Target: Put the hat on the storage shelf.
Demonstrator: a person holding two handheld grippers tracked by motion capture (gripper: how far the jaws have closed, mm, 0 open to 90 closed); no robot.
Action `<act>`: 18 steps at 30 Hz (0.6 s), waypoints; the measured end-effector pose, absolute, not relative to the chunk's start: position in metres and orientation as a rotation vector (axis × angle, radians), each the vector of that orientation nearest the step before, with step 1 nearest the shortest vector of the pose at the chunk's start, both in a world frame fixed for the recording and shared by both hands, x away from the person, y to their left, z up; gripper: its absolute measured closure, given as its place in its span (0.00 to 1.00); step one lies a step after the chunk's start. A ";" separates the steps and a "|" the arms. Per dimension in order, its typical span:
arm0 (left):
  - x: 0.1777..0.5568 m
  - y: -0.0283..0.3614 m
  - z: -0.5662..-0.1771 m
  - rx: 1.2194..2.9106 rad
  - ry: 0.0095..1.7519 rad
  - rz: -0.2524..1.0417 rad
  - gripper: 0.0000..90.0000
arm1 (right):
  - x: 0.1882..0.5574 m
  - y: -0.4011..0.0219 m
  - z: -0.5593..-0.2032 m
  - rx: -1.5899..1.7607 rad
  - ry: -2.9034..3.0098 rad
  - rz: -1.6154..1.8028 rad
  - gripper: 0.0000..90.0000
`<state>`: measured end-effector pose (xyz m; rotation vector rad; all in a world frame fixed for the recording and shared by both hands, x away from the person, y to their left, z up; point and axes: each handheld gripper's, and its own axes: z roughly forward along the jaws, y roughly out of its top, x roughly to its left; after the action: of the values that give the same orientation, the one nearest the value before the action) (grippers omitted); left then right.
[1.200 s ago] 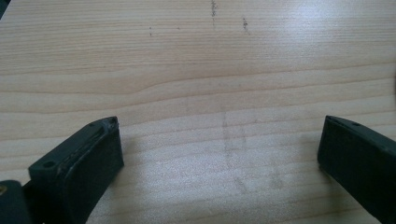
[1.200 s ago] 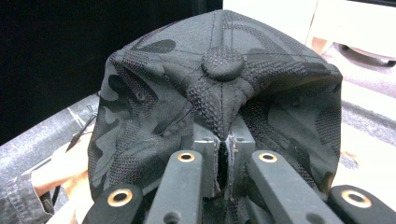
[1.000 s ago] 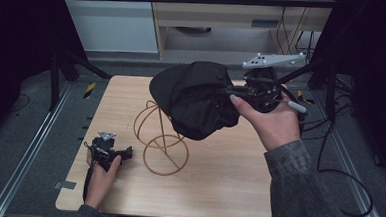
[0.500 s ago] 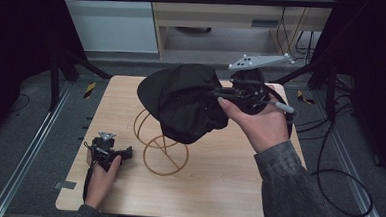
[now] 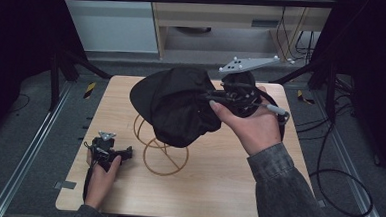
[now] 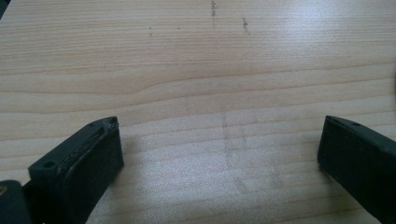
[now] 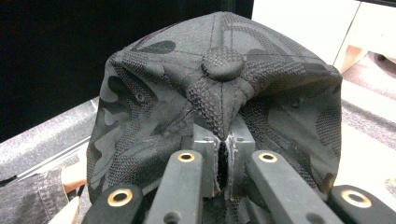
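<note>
Right claw (image 5: 212,96) first — its jaws are pinched tight together on the fabric of a black camouflage-patterned cap (image 5: 178,105), and in the right gripper view the cloth (image 7: 219,84) bunches up just past the closed pads, the crown button sitting above them. That cap hangs in the air over the middle of the light wooden counter (image 5: 226,190), its brim pointing toward the far left. Directly below and partly hidden by it stands a thin wire hat stand (image 5: 164,154), its round base ring flat on the wood; whether the cap touches the wire I cannot tell from here.

Over at the near left corner the left claw (image 5: 126,154) rests low on the counter in the person's hand — jaws spread wide apart with nothing between them, just bare wood grain (image 6: 219,116) in the left gripper view. It sits well apart from the cap, near the stand's base.
</note>
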<state>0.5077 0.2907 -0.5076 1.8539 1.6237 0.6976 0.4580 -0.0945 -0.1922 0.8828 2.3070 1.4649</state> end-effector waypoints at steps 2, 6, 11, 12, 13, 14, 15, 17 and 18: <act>0.508 0.291 -0.508 1.855 1.624 0.697 0.00 | 0.458 -0.094 -0.192 0.879 2.308 1.468 0.96; 0.508 0.291 -0.508 1.855 1.623 0.699 0.00 | 0.459 -0.090 -0.193 0.873 2.312 1.476 0.95; 0.508 0.291 -0.508 1.854 1.623 0.699 0.00 | 0.459 -0.086 -0.195 0.868 2.320 1.478 0.95; 0.508 0.291 -0.508 1.852 1.623 0.699 0.00 | 0.459 -0.085 -0.196 0.866 2.323 1.478 0.95; 0.508 0.291 -0.508 1.856 1.623 0.699 0.00 | 0.459 -0.082 -0.198 0.862 2.332 1.464 0.95; 0.508 0.291 -0.508 1.856 1.623 0.699 0.00 | 0.459 -0.082 -0.198 0.862 2.332 1.464 0.95; 0.508 0.291 -0.508 1.854 1.623 0.699 0.00 | 0.459 -0.079 -0.199 0.856 2.339 1.456 0.95; 0.508 0.291 -0.508 1.855 1.623 0.699 0.00 | 0.459 -0.077 -0.199 0.859 2.338 1.469 0.95; 0.508 0.291 -0.508 1.855 1.623 0.699 0.00 | 0.459 -0.077 -0.199 0.858 2.340 1.470 0.95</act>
<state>0.5076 0.2907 -0.5076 1.8555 1.6227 0.6985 0.4595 -0.0765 -0.1994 0.8581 2.3404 1.4701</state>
